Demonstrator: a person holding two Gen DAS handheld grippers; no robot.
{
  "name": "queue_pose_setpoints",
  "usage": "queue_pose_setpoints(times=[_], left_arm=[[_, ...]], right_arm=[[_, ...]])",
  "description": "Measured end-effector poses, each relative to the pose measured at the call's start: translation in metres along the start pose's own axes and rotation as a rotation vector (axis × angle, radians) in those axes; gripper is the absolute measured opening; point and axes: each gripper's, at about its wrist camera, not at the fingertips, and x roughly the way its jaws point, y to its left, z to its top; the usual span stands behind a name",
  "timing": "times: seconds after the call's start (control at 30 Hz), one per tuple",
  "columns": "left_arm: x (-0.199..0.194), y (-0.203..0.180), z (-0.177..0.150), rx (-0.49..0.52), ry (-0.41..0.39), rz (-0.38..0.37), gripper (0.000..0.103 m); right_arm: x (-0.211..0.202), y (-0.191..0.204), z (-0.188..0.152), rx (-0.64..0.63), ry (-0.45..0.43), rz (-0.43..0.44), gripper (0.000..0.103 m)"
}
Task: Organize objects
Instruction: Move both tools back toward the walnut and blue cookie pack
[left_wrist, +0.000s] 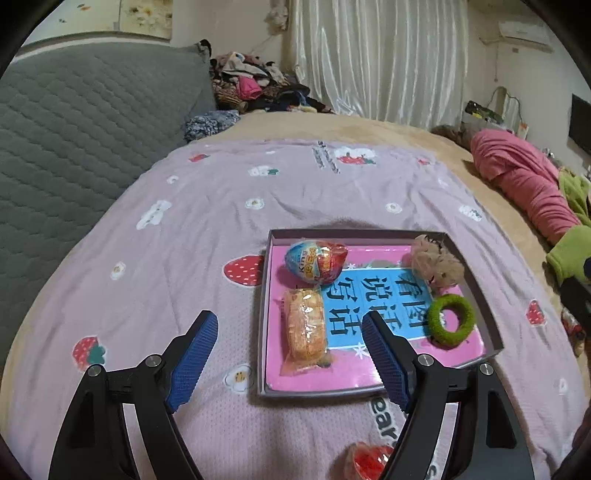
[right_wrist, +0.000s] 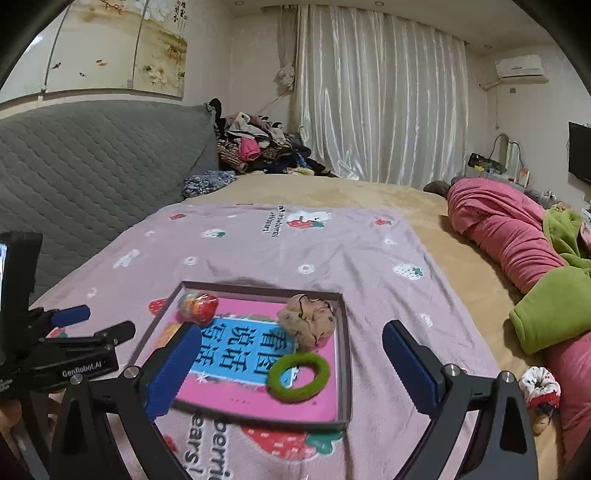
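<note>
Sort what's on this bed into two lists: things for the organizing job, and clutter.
Job:
shallow grey cardboard box
foil-wrapped toy egg
wrapped orange snack cake
green fuzzy hair ring
beige scrunchie
red item

Clutter:
pile of clothes
rolled pink quilt
green blanket

The blanket (left_wrist: 221, 229) is soft matt cloth with a fine waffle-like weave. The box (left_wrist: 476, 295) looks like matt cardboard, with a glossy printed book (left_wrist: 376, 295) lying in it. The egg (left_wrist: 316, 260) and the cake (left_wrist: 304, 325) are in shiny crinkled plastic wrap. The green ring (left_wrist: 450, 319) is fuzzy — like towel cloth. The gripper pads (left_wrist: 194, 363) are blue ribbed rubber or plastic on smooth black plastic arms — with metal screws.
</note>
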Motion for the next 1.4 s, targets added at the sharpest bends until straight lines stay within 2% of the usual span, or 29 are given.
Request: queue_pose_setpoints(times=[0.3,0.6,0.83,1.1,1.4], left_arm=[[-0.051,-0.002,-0.013,0.022,0.017,0.015,0.082],[-0.12,-0.002,-0.014,0.03,-0.036,0.008,0.082],[-0.161,-0.002,-0.033,0.035,-0.042,0.017,0.082],[-0.189,-0.006,-0.067,0.055,-0.033,0.016,0.082],[-0.197,-0.004,-0.106,0.053,-0.004,0.013,0.082]], right_arm=[[-0.045,-0.003,-0.001,0.021,0.012,-0.013,0.1],[-0.106,-0.002,0.009,0.001,-0.028,-0.029,0.102],[-0.147,-0.002,-0.003,-0.01,-0.027,-0.034,0.102],[-0.184,0.003,-0.023,-0.014,-0.031,-0.02,0.102],[-0.201,0.016,-0.057,-0.022,0.001,-0.006,0.102]])
